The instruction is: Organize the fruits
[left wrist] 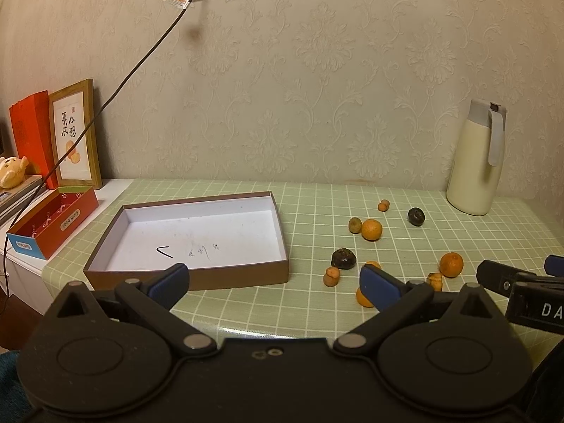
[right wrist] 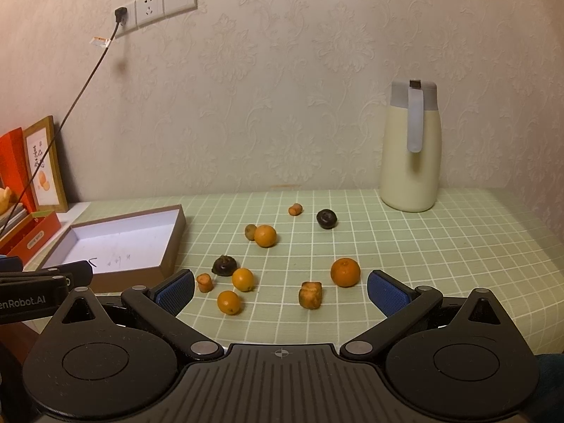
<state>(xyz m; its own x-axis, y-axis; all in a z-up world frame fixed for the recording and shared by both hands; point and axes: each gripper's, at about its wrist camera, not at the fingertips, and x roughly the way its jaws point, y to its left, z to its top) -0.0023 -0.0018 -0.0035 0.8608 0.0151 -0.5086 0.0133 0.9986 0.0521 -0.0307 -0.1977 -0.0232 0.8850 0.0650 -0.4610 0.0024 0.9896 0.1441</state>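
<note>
A shallow brown box (left wrist: 197, 278) (right wrist: 169, 246) with a white, bare floor lies on the green checked tablecloth (right wrist: 440, 246). To its right several fruits are scattered: oranges (right wrist: 345, 272) (right wrist: 265, 235) (left wrist: 371, 229), small orange pieces (right wrist: 204, 282) (left wrist: 331, 276), a brownish chunk (right wrist: 310, 294) and dark fruits (right wrist: 326, 219) (left wrist: 343, 258). My left gripper (left wrist: 275, 283) is open, low in front of the box's near right corner. My right gripper (right wrist: 281, 290) is open above the near fruits, with nothing between its fingers.
A cream thermos jug (right wrist: 410, 148) (left wrist: 476, 158) stands at the back right by the wall. On the left are a red open carton (left wrist: 53, 222), a framed picture (left wrist: 75, 134) and a black cable (left wrist: 116, 91) running down from the wall socket.
</note>
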